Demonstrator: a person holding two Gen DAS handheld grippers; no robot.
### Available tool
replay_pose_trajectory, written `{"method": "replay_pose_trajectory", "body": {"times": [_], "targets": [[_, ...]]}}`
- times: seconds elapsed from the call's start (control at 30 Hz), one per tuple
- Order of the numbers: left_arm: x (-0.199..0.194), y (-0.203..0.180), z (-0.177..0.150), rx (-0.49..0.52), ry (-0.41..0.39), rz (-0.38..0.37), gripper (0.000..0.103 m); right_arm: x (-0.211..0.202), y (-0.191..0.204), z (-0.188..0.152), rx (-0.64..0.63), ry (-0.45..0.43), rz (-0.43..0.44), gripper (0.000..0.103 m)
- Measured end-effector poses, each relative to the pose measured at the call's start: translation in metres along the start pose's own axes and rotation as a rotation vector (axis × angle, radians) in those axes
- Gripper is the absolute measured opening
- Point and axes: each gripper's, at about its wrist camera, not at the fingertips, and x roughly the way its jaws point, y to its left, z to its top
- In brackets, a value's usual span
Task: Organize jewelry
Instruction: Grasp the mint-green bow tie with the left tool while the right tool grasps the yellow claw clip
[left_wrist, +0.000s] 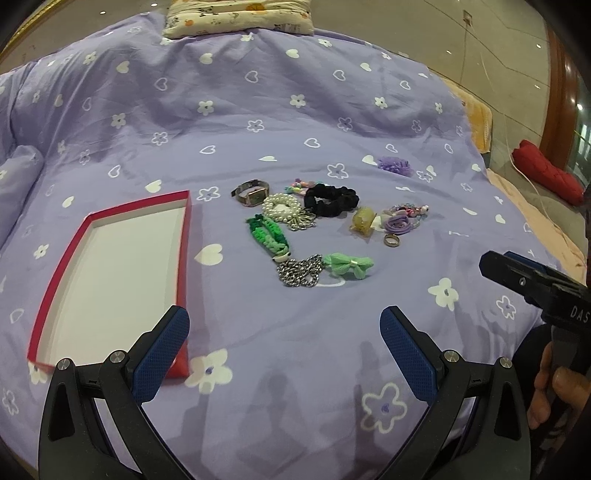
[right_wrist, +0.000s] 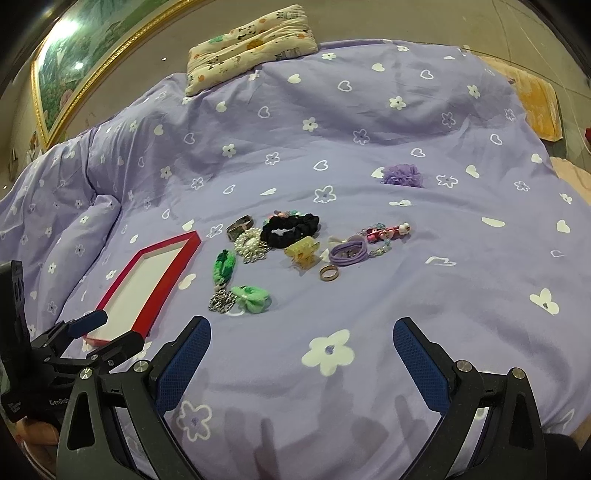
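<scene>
We hold both tongs low over the purple bedspread, and nothing is sorted yet. The left tongs are spread wide and hold nothing; the right tongs are spread the same way, also with nothing between their fingers.

Starting at the far left, the red box lies just ahead of the left finger of the left tongs, its near corner touching that finger in the left wrist view. Its white floor is bare: we count no pieces inside, so the whole job is left, as far as we can judge.

Ahead of the left tongs, and ahead and slightly left of the right tongs, the jewelry sits in a loose cluster on the cloth. Going rightward we count one watch, one green braided band, one pearl bracelet, one metal chain, one green bow, one black scrunchie, one yellow hair claw, one ring, one purple coiled band and one string of coloured beads. A small coloured piece behind the scrunchie is too hidden to name.

Farther off, ahead of the right tongs and well apart from the cluster, lies one purple frilly piece.
</scene>
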Motion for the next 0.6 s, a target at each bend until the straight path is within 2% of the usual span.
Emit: {"method": "replay_pose_trajectory", "body": {"times": [0.27,0.47,0.6], "targets": [[0.026,-0.012,0.017,0.027,0.030,-0.064,0.103,0.019,-0.015,0.019,0.027,0.016,0.003,0.099],[0.054,-0.022,0.031,0.045,0.056,-0.112,0.100,0.047,-0.030,0.035,0.058,0.054,-0.006,0.079],[0.074,-0.027,0.039,0.056,0.076,-0.127,0.099,0.068,-0.041,0.045,0.105,0.091,0.021,0.067]]}}
